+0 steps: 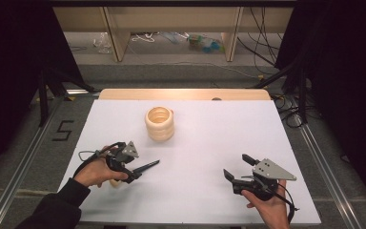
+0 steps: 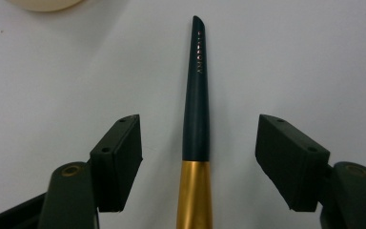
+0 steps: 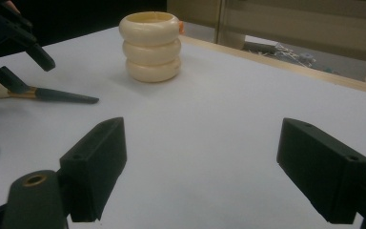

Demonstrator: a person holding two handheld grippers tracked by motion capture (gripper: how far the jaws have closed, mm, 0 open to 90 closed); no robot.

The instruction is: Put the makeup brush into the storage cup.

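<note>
At the near left of the white table [image 1: 195, 143], the left gripper [image 2: 198, 143] is straddling the dark-green, gold-ferruled makeup brush [image 2: 196, 95], jaws spread and clear of it, its handle lying lengthwise between them.

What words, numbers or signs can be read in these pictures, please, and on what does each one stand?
"5": a dark figure marked on the grey floor left of the table, in the high view.
Small gold lettering along the dark handle of the makeup brush, in the left gripper view: too small and blurred to read.
Nothing else legible; the cream ringed holder bears no text.
</note>
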